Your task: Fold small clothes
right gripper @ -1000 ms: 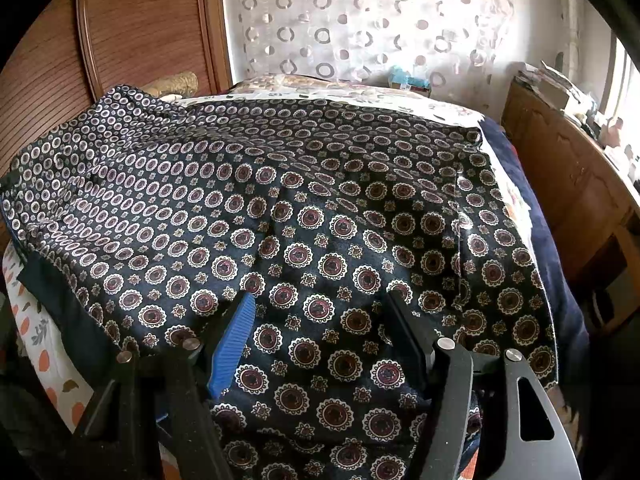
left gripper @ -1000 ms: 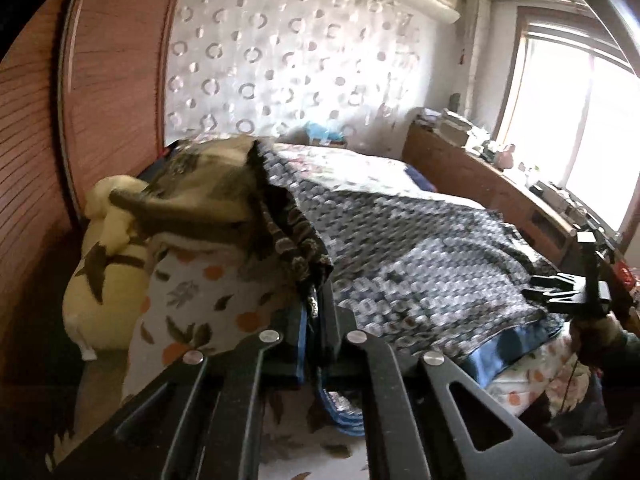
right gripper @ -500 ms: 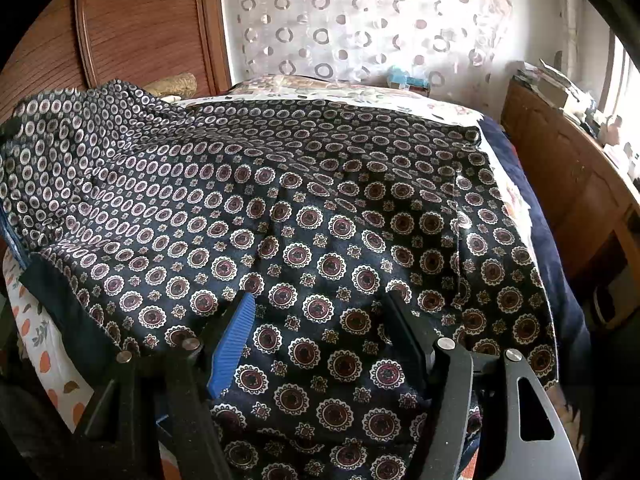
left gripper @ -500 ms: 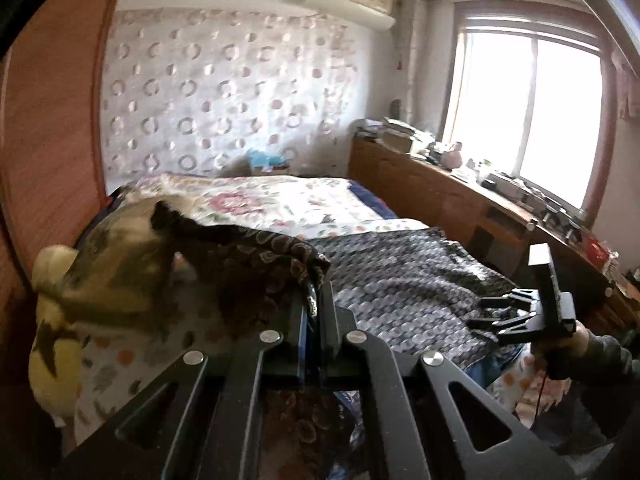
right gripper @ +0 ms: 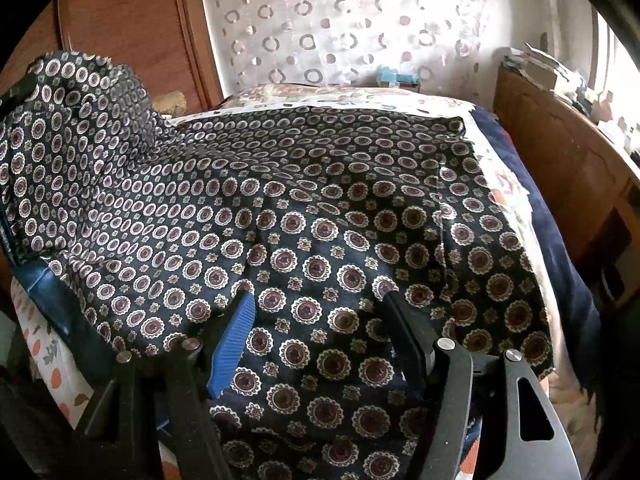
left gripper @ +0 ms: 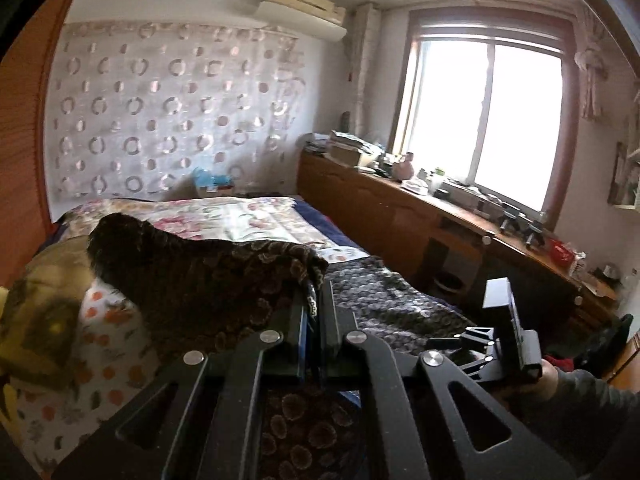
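A dark navy garment with a medallion print [right gripper: 320, 216] lies spread across the bed. My left gripper [left gripper: 314, 300] is shut on the garment's left edge [left gripper: 208, 280] and holds it raised above the bed; the lifted fold hangs in the left of the right wrist view [right gripper: 68, 128]. My right gripper [right gripper: 320, 312] is open, its jaws wide apart just over the near part of the garment, with nothing between them. It also shows in the left wrist view [left gripper: 500, 340], held in a hand at the right.
The bed has a floral sheet [left gripper: 240, 216] and an orange-leaf cover [left gripper: 100, 340]. A yellow stuffed toy [left gripper: 36, 320] lies at the left. A wooden wardrobe [right gripper: 132, 28] stands behind. A long wooden cabinet [left gripper: 400, 216] with clutter runs under the window.
My left gripper has lifted the garment's left edge higher and swung to the right, toward the window. The right gripper has stayed open in place over the garment.
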### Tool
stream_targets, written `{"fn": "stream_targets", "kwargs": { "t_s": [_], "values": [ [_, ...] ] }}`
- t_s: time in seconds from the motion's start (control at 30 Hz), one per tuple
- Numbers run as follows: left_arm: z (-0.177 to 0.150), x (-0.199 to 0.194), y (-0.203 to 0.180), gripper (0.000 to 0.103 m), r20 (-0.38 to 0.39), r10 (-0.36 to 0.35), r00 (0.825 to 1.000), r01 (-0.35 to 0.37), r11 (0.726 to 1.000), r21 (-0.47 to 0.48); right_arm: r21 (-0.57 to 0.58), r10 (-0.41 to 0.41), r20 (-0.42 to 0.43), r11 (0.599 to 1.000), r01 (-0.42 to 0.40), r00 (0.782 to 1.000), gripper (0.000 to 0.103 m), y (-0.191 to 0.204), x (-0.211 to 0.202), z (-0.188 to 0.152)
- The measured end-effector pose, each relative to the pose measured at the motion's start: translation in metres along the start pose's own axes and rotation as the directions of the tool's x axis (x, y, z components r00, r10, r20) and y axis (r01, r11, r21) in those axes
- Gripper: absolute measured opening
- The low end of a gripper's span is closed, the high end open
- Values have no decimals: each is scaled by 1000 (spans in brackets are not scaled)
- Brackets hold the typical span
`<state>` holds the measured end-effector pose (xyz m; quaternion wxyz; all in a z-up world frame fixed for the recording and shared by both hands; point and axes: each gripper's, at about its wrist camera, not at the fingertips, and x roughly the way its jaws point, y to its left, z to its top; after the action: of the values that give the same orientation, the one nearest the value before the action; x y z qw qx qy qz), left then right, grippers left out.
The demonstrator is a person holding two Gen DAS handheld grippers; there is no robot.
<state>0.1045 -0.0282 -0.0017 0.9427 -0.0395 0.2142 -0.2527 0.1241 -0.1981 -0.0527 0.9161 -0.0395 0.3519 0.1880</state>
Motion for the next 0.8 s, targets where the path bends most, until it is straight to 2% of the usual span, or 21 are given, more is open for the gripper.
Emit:
{"fn": "stream_targets", "kwargs": {
  "t_s": [0.27, 0.43, 0.6, 0.67, 0.7, 0.73, 0.8],
  "values": [
    [30, 19, -47, 5, -15, -82, 996, 83, 993, 87, 75, -62, 117, 996, 54, 991, 68, -23, -52, -7],
    [32, 25, -68, 5, -35, -112, 993, 115, 989, 94, 85, -101, 145, 992, 90, 984, 68, -29, -71, -16],
    [18, 43, -72, 6, -140, -104, 985, 119, 988, 103, 79, -111, 139, 992, 101, 984, 68, -22, -73, -27],
    [13, 46, -72, 11, -161, -108, 981, 126, 987, 104, 78, -109, 136, 992, 99, 985, 68, -20, -72, -27],
    [11, 46, -71, 23, -171, -107, 980, 126, 986, 106, 79, -108, 135, 992, 98, 985, 68, -21, -71, -26],
    [9, 45, -70, 41, -177, -110, 978, 130, 986, 109, 80, -107, 135, 992, 97, 985, 68, -20, -71, -26],
    [5, 41, -69, 47, -185, -119, 975, 141, 984, 111, 82, -107, 138, 992, 96, 985, 68, -20, -73, -23]
  ]
}}
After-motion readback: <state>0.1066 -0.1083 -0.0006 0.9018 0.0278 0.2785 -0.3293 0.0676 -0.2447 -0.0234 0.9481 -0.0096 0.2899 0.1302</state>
